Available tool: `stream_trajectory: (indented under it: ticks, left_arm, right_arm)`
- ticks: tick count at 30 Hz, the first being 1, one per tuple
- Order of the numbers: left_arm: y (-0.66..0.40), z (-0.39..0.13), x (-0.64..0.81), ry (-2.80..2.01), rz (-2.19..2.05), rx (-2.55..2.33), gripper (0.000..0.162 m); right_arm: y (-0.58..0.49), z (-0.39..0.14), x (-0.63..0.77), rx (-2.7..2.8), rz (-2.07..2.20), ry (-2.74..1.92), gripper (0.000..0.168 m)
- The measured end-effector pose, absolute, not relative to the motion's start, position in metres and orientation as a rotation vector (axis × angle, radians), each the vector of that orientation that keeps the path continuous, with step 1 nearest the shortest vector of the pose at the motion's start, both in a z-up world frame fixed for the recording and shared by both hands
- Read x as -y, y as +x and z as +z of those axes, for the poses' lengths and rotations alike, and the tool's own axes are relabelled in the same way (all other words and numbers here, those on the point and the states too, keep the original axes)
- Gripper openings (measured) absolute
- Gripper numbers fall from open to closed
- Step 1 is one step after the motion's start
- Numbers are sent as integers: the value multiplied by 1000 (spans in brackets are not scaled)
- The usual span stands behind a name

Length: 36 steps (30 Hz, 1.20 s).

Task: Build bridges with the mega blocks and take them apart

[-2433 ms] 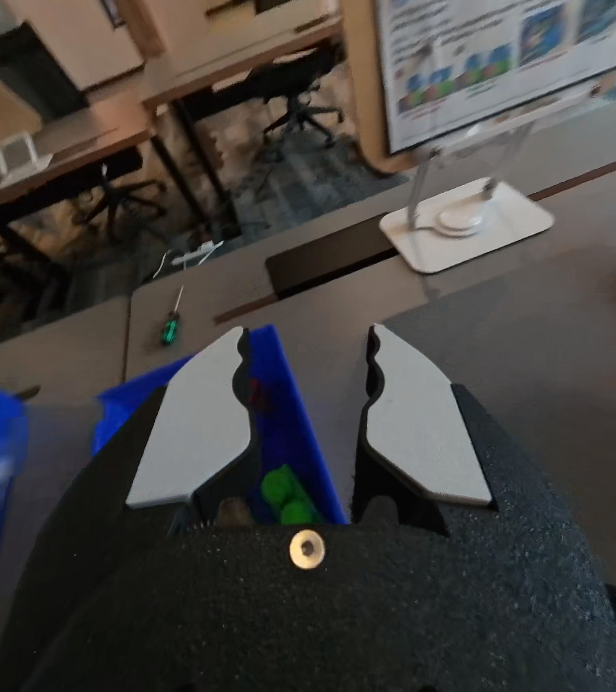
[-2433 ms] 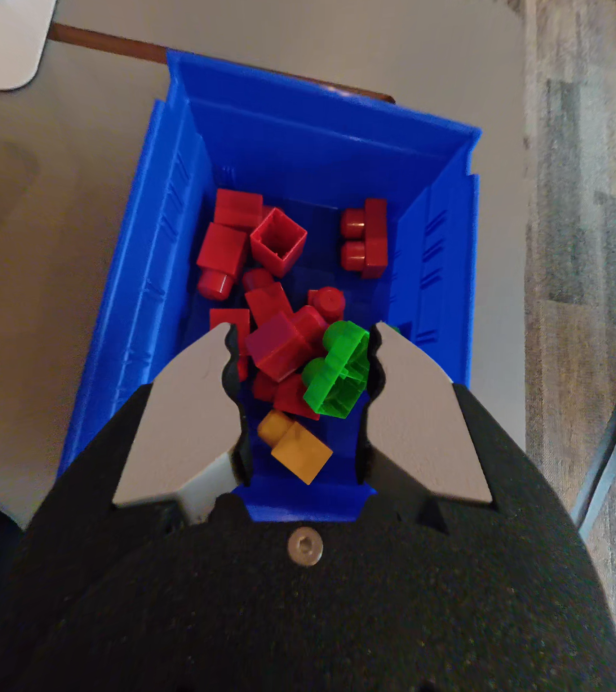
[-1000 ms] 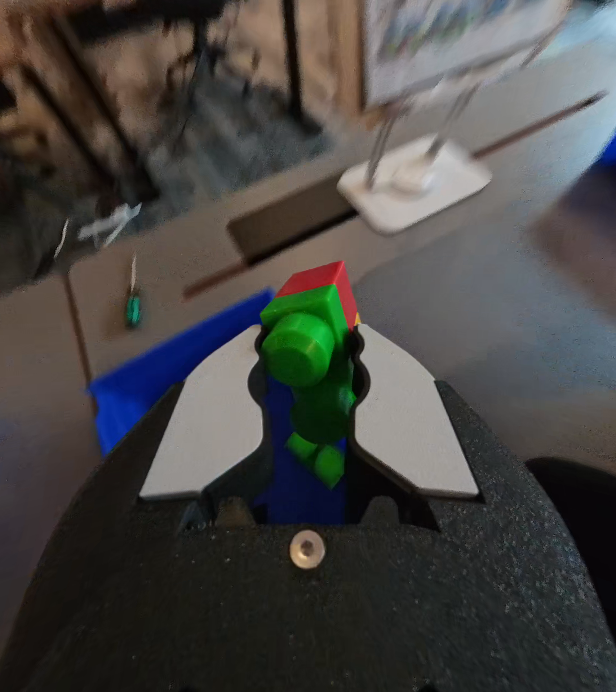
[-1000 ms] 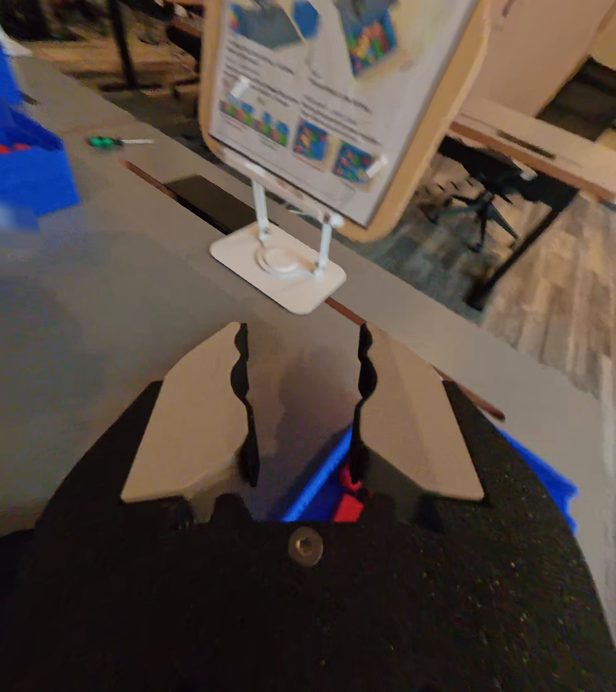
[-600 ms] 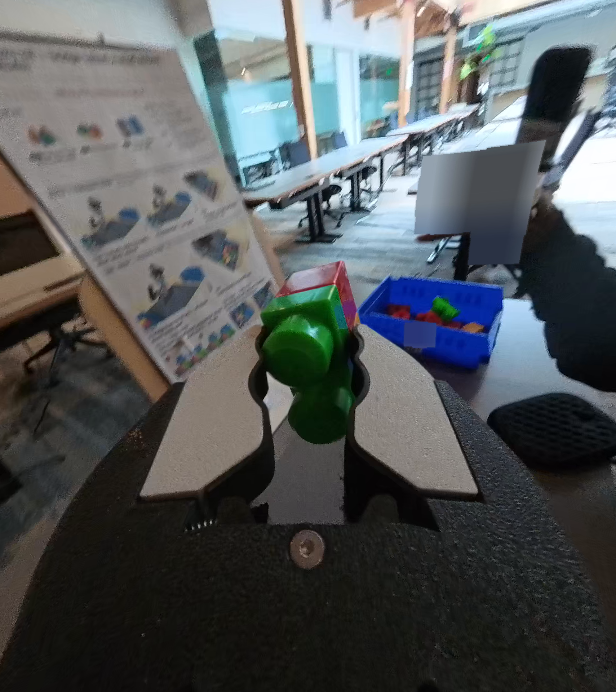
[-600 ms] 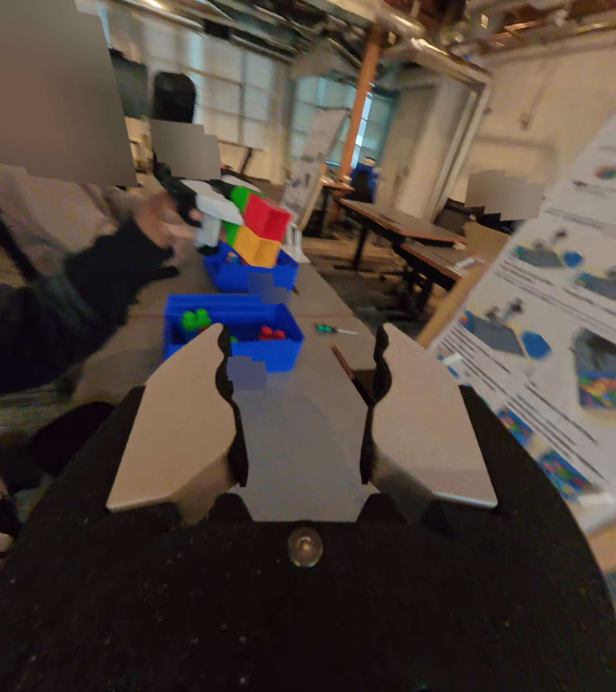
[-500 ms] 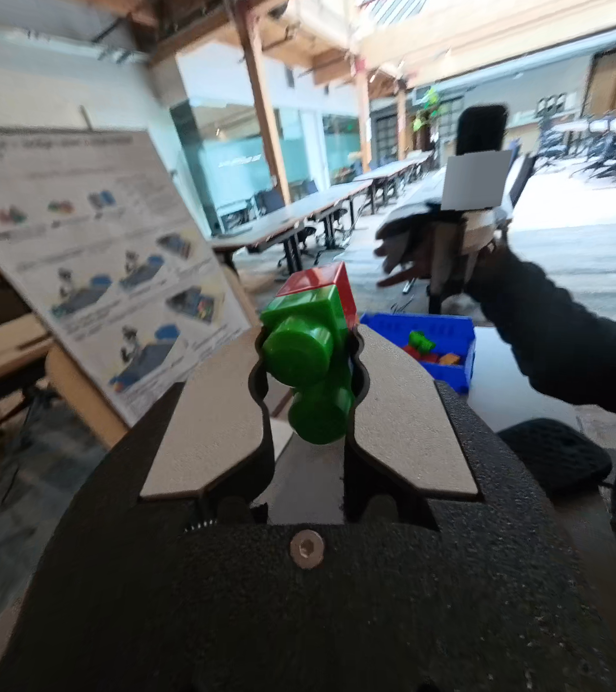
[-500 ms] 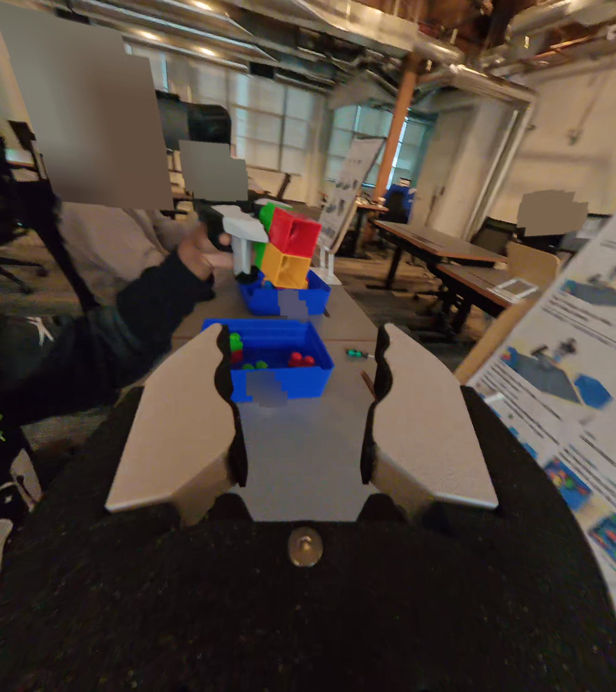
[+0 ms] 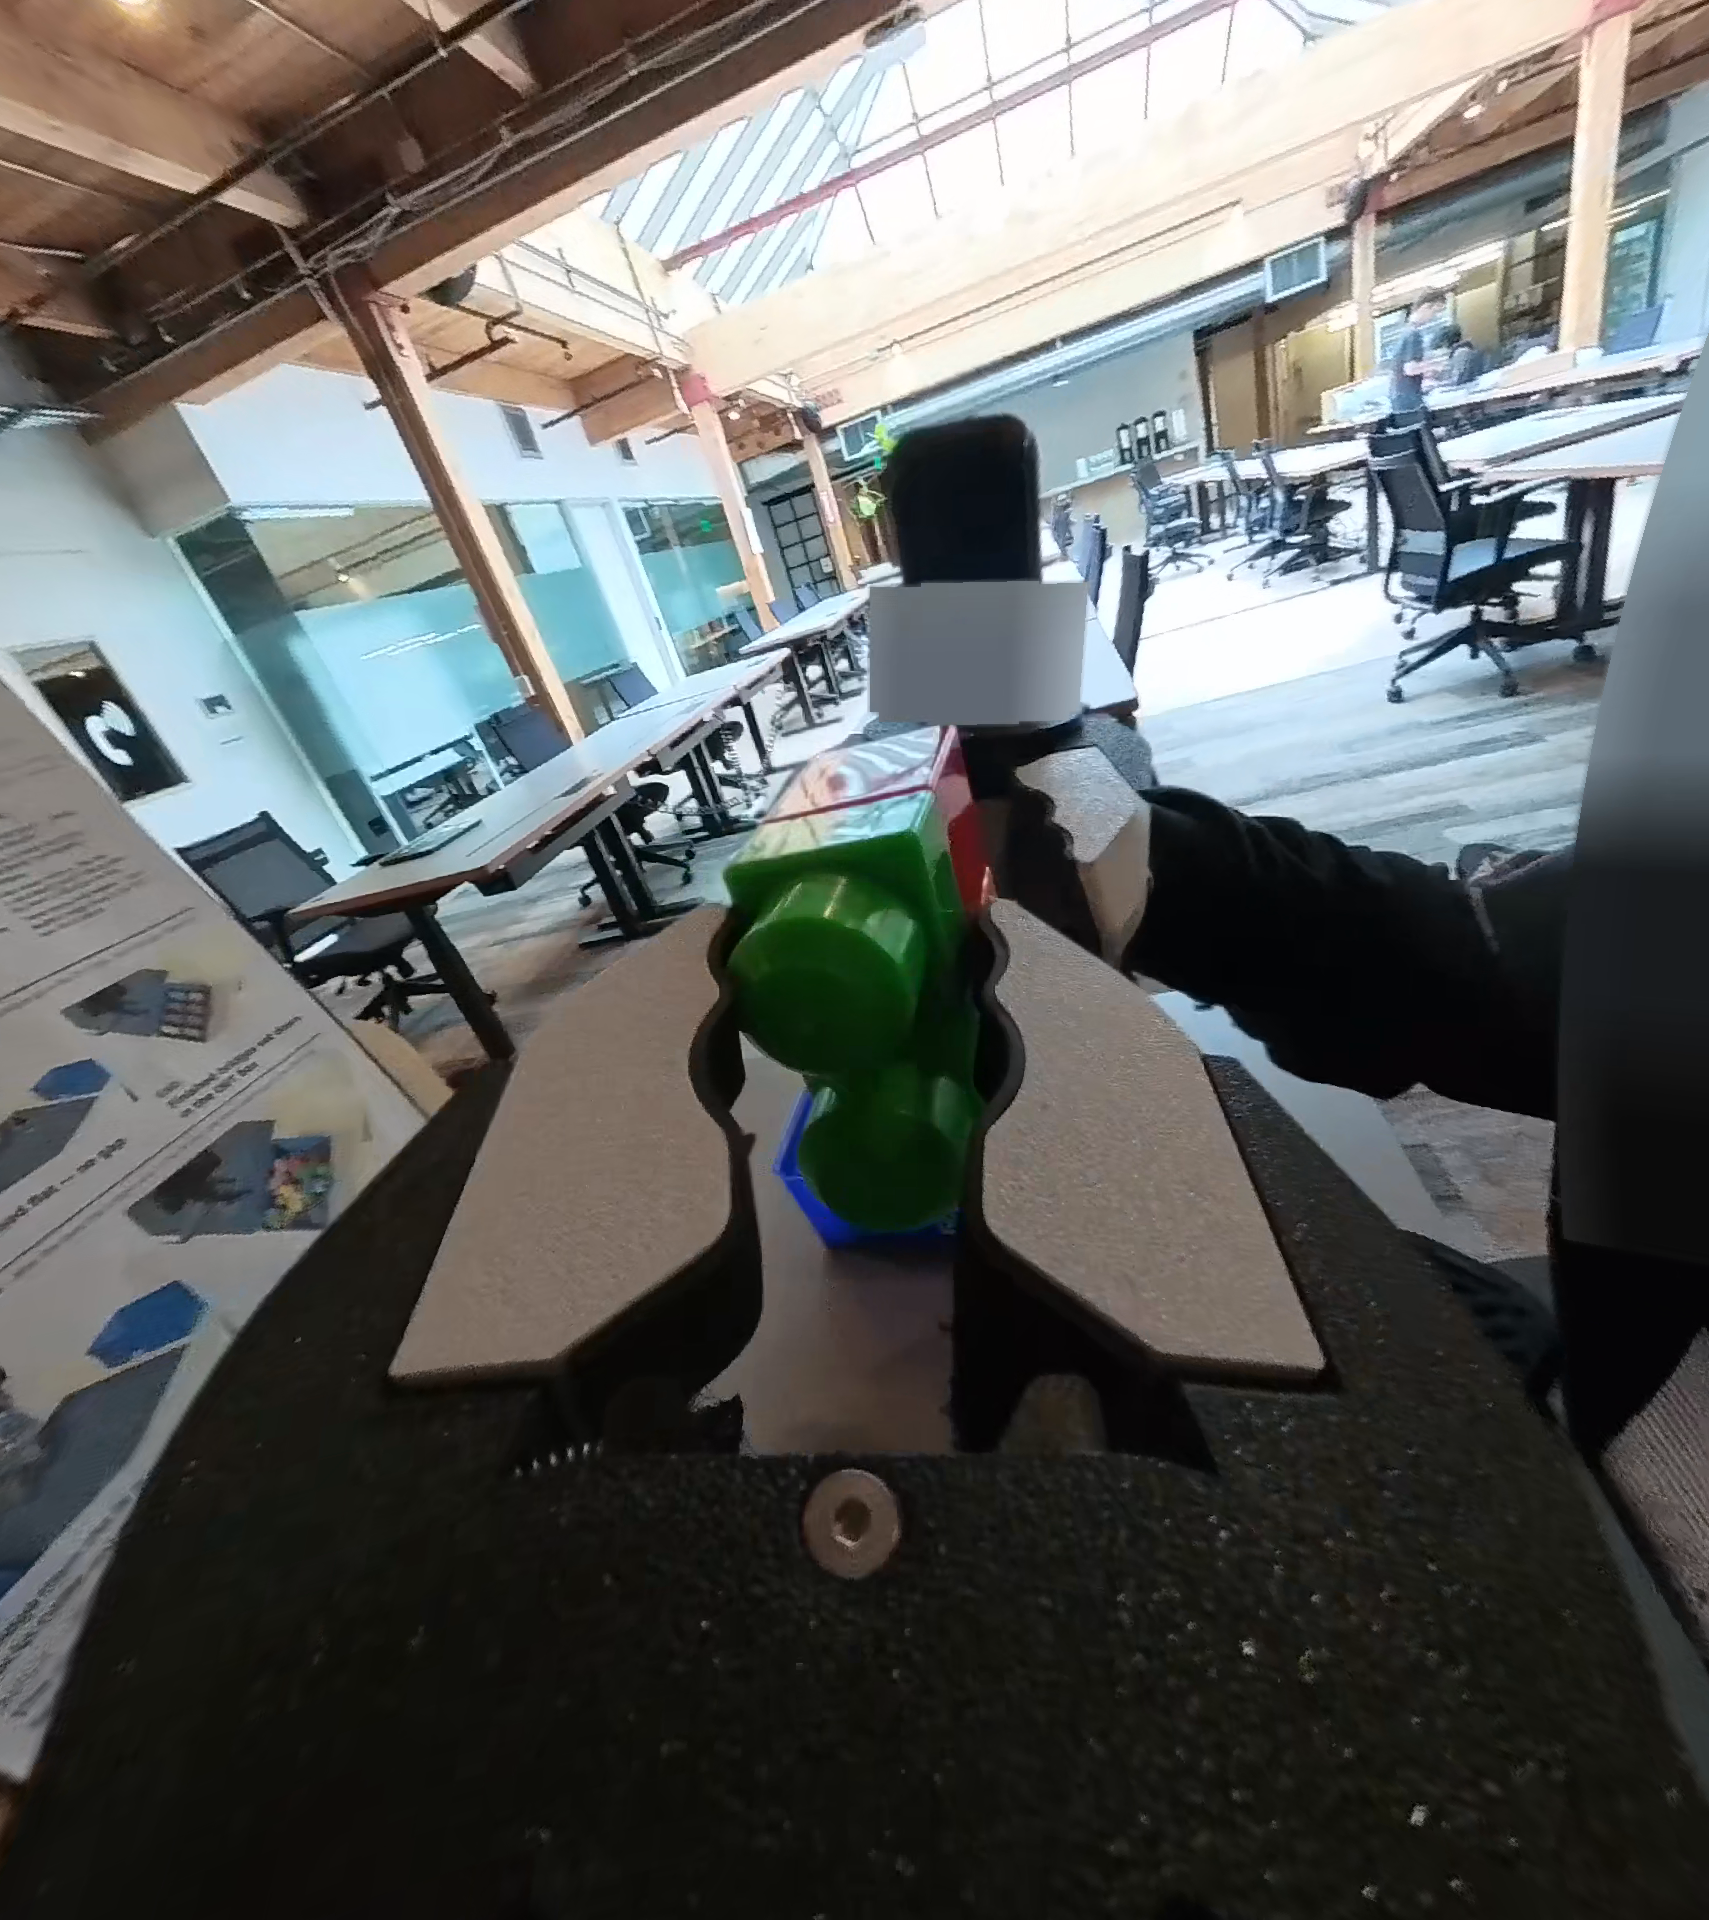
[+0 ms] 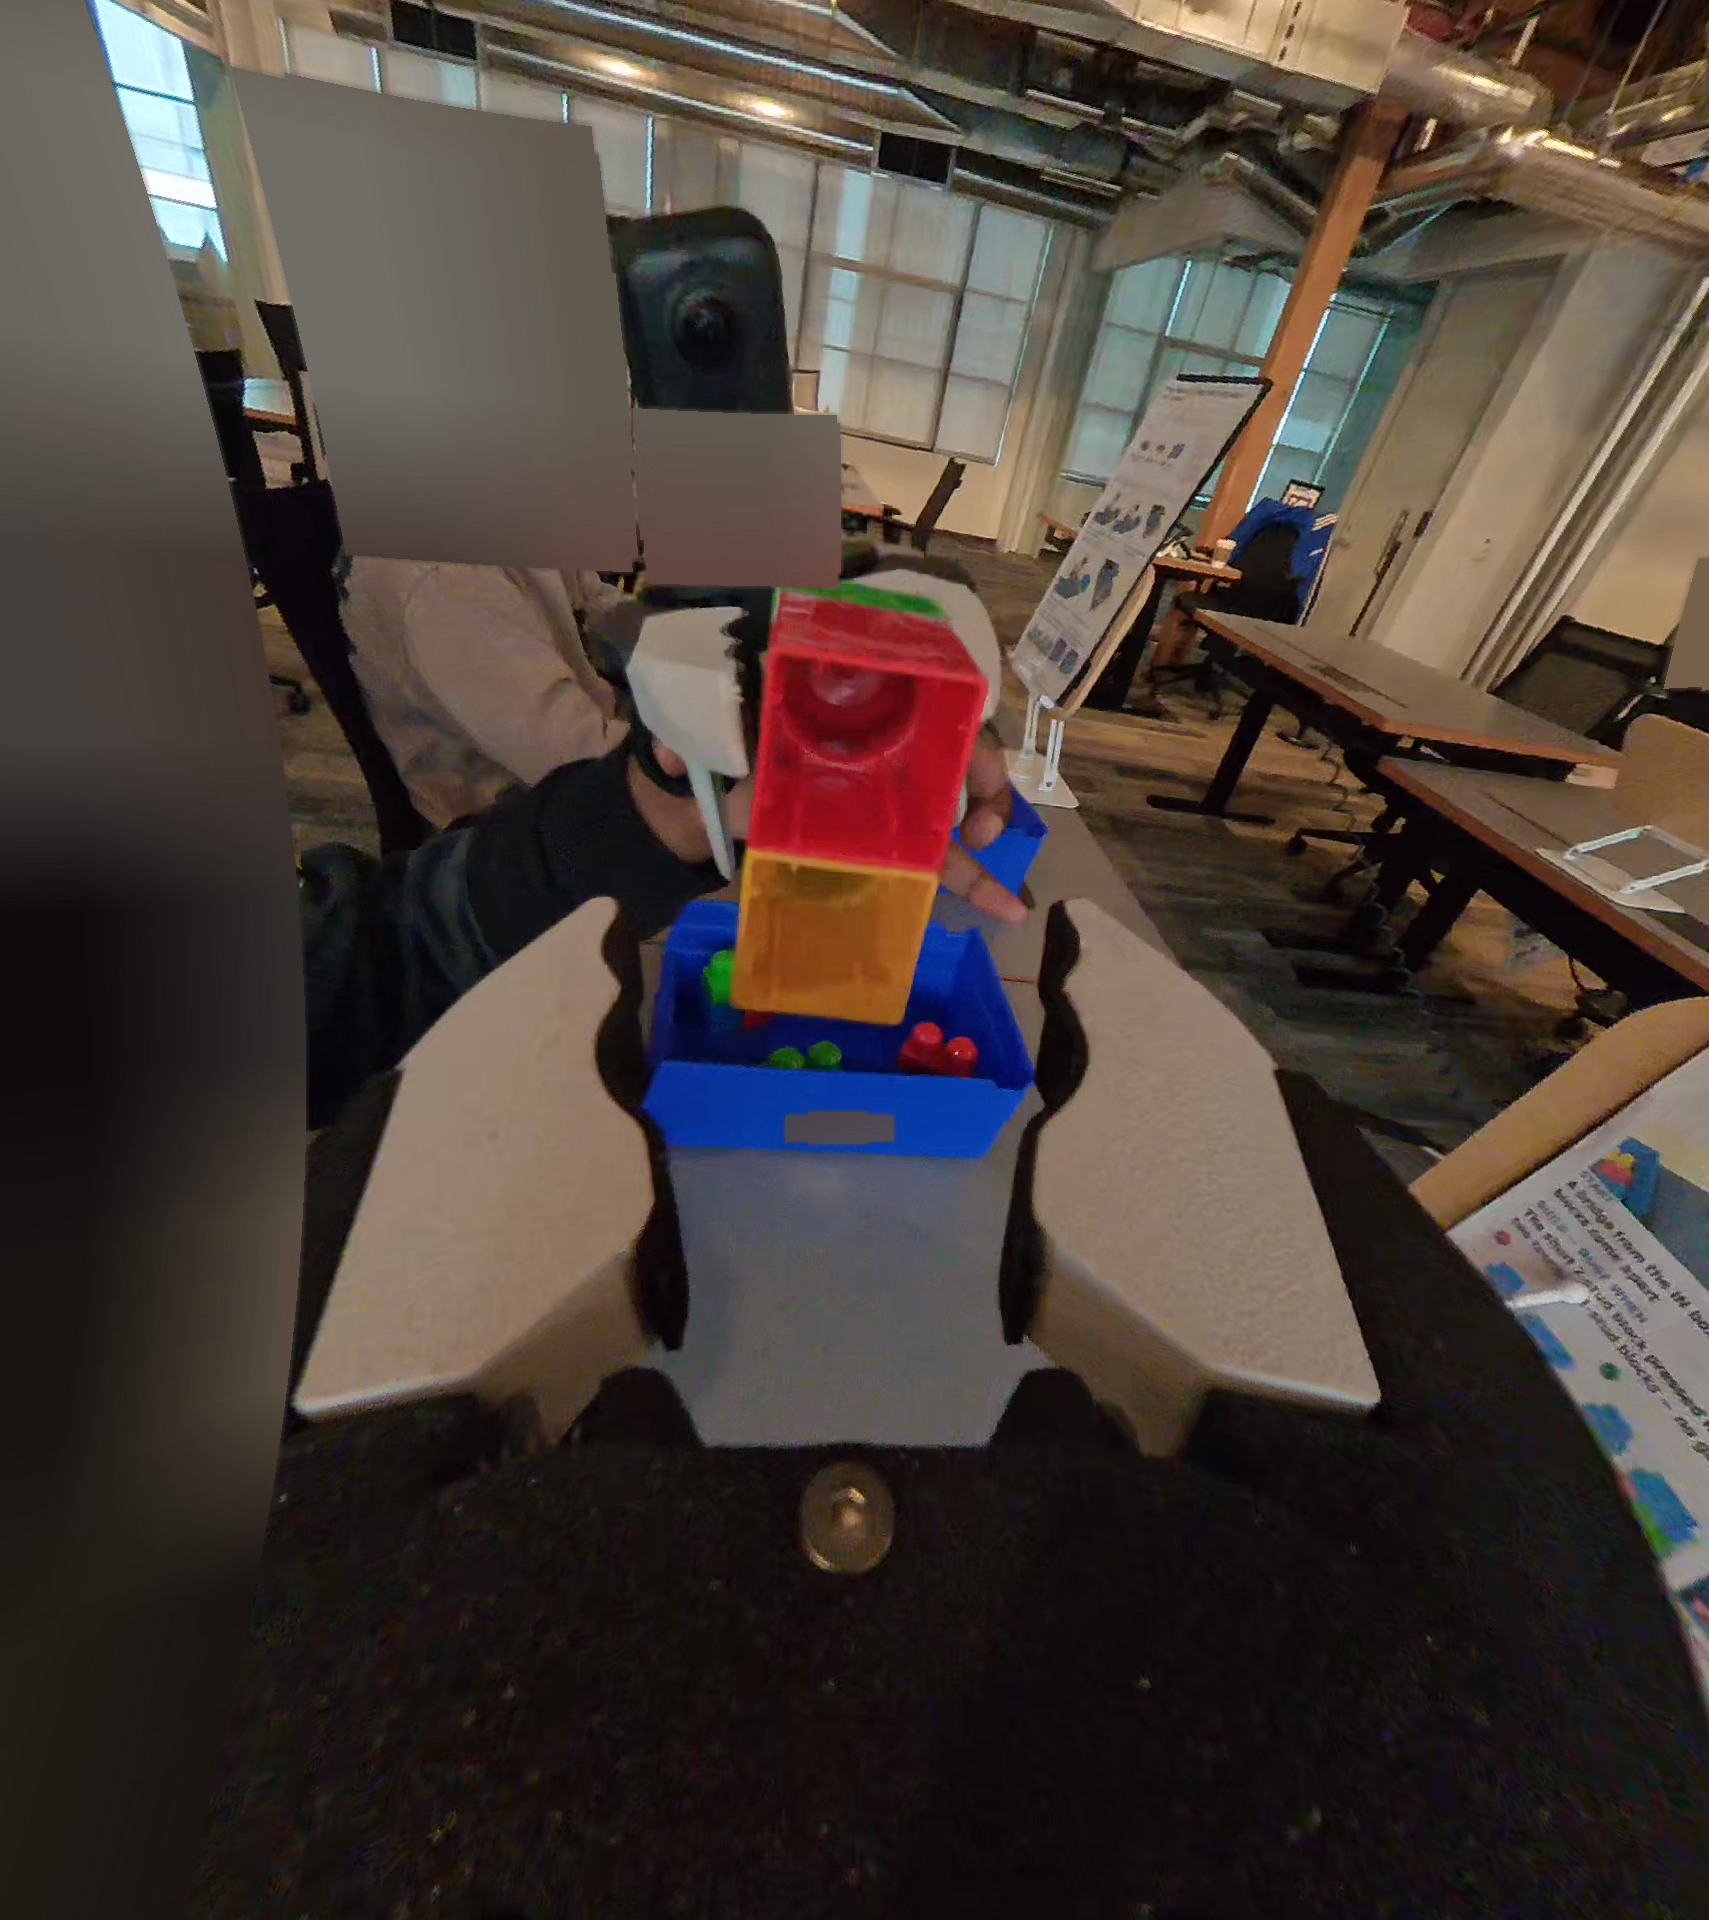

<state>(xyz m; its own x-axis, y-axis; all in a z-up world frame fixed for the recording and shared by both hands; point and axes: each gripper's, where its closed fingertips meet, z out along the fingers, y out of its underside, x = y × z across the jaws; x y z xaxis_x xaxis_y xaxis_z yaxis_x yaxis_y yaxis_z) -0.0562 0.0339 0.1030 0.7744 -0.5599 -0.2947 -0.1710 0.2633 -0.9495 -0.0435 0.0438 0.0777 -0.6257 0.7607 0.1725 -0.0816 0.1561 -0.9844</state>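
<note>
My left gripper [image 9: 855, 935] is shut on a green block [image 9: 850, 966] whose studs face the camera, with a red block [image 9: 871, 779] joined beyond it. In the right wrist view the same stack hangs in the air, hollow undersides toward me: red block [image 10: 865, 738] above an orange block [image 10: 829, 935], with a green edge [image 10: 881, 601] on top, pinched by the left gripper's fingers [image 10: 689, 686]. My right gripper [image 10: 834, 920] is open and empty, facing the stack from a short distance. Its fingers [image 9: 1089, 831] show just beyond the red block in the left wrist view.
A blue bin [image 10: 829, 1117] with loose green and red blocks stands on the grey table [image 10: 829, 1278] below the stack. A second blue bin [image 10: 1021, 842] is behind it. An instruction board [image 9: 102, 1039] stands beside me, also at the right [image 10: 1660, 1330]. A dark sleeve [image 9: 1349, 935] reaches across. My left and right fingertips are right by each other.
Both grippers swung up from the table to face each other and have drawn closer. The left gripper keeps hold of the stack. The right gripper stays open.
</note>
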Motion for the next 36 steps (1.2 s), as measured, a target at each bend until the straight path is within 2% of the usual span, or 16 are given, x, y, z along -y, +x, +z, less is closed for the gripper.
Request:
stream_trajectory:
  ticks: [4, 6, 10, 16, 18, 22, 29, 30, 36]
  left_arm:
    - [-48, 94, -38, -1324, -328, -716, 41]
    - [-46, 91, -41, -1328, -310, -723, 41]
    - [-45, 84, -46, -1349, -286, -732, 41]
    - [-45, 76, -45, -1348, -352, -716, 40]
    - [-45, 73, -44, -1360, -392, -711, 49]
    - [-41, 63, -43, -1402, -424, -746, 54]
    - [-38, 57, -41, -1415, -416, -771, 42]
    - [-39, 57, -40, -1410, -422, -767, 37]
    - [-40, 49, -40, -1412, -446, -761, 36]
  right_arm:
    - [-44, 79, -41, 1776, 1544, -637, 63]
    - [-45, 77, -41, 1792, 1534, -636, 50]
    - [-46, 68, -42, 1806, 1525, -644, 37]
    - [-47, 57, -42, 1815, 1503, -629, 36]
    - [-46, 54, -39, 1827, 1503, -612, 36]
    - [-46, 55, -36, 1818, 1526, -595, 36]
    - [-48, 51, -35, 1828, 1559, -588, 36]
    - [-48, 50, -35, 1827, 1560, -581, 36]
    - [-49, 43, -35, 1848, 1531, -578, 36]
